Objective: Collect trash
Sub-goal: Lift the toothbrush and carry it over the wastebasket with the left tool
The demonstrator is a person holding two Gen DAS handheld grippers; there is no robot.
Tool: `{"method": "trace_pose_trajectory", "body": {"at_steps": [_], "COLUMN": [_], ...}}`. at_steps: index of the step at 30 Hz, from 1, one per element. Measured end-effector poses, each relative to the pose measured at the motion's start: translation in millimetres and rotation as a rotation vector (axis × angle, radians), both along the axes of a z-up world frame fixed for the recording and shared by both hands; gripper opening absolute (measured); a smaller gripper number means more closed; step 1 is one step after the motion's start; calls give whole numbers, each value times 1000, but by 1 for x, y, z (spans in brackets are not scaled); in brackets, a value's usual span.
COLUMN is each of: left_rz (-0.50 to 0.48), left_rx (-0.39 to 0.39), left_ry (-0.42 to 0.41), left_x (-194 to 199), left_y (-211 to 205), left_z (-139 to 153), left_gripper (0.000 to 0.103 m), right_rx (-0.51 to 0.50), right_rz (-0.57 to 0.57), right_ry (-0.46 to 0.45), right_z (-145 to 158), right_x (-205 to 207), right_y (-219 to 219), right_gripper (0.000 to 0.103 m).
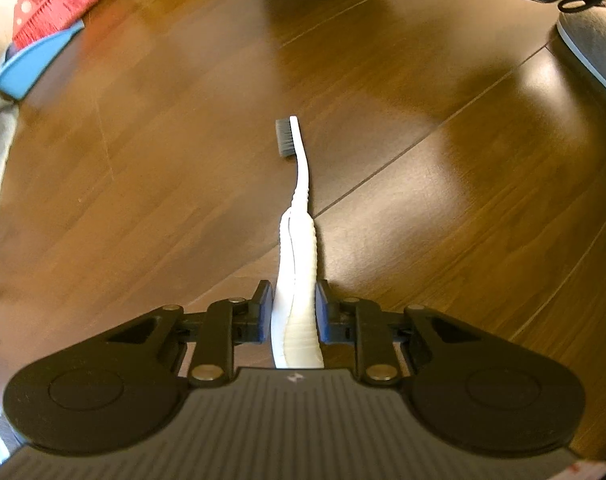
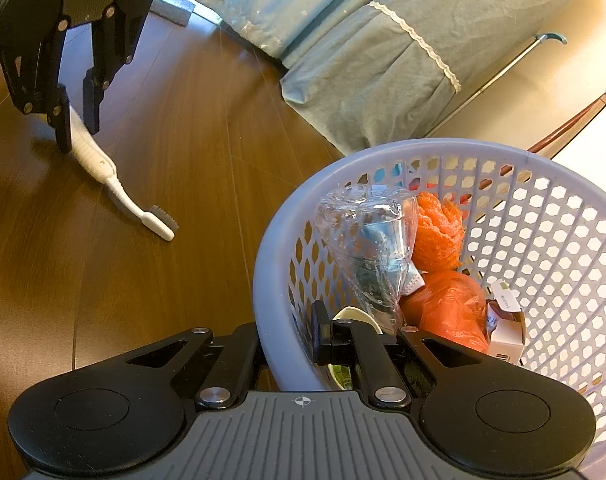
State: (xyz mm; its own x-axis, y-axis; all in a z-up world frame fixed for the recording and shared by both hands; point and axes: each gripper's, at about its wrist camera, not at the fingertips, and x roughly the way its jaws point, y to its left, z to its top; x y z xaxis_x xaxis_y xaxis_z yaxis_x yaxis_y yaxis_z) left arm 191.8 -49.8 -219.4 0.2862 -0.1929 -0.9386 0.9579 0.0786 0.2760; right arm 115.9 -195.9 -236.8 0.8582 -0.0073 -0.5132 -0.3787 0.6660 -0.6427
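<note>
- Left gripper (image 1: 294, 304) sits closest to its camera — pads pressed on both sides of the white toothbrush (image 1: 299, 240) at the thick end of the handle, so it is clamped on it.
- Toothbrush location: handle end is in the left gripper; in the right wrist view the bristle head (image 2: 163, 218) looks to be touching or just above the wood floor (image 2: 143, 300), can't tell which.
- Orientation: long axis runs straight out along the left gripper's fingers, head farthest from the camera, dark bristles facing left in the left wrist view. From the right wrist view it slopes down from the gripper to the floor, head pointing toward the basket side.
- Right gripper (image 2: 287, 340) straddles the near rim of the lavender perforated basket (image 2: 543, 168) — one finger inside, one outside, apparently gripping the rim.
- Basket already holds a crushed clear plastic bottle (image 2: 367, 248), orange netting (image 2: 439, 232), an orange bag (image 2: 451, 312) and a small carton (image 2: 503, 332).
- Progress, my read: several items collected, toothbrush picked but not yet in the basket. Left to do: carry it across and drop it in.
- Basket is near the toothbrush, off to the right of it.
- Red broom (image 1: 59, 4) and blue dustpan (image 1: 31, 64) sit in the far left corner, unused.
- Can't see whether more trash lies elsewhere on the floor.
</note>
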Motion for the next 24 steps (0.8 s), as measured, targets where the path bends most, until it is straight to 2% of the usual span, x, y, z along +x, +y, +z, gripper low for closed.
{"method": "trace_pose_trajectory", "body": {"at_steps": [1,9,24], "left_rz": [-5,-22,-19], "left_rx": [2,-9,-39], "left_ry": [-12,-77,-152], "left_x": [10,3,15], "left_y": [-3,14,29], "left_z": [-2,11,40], "left_gripper": [19,18,18], "right_rx": [0,0,0], "right_rz": [-1,-1,-1], "right_ry": [0,0,0], "right_z": [0,-1,-1], "right_x": [0,0,0], "right_y": [-1,-1,0], "right_gripper": [4,4,4]}}
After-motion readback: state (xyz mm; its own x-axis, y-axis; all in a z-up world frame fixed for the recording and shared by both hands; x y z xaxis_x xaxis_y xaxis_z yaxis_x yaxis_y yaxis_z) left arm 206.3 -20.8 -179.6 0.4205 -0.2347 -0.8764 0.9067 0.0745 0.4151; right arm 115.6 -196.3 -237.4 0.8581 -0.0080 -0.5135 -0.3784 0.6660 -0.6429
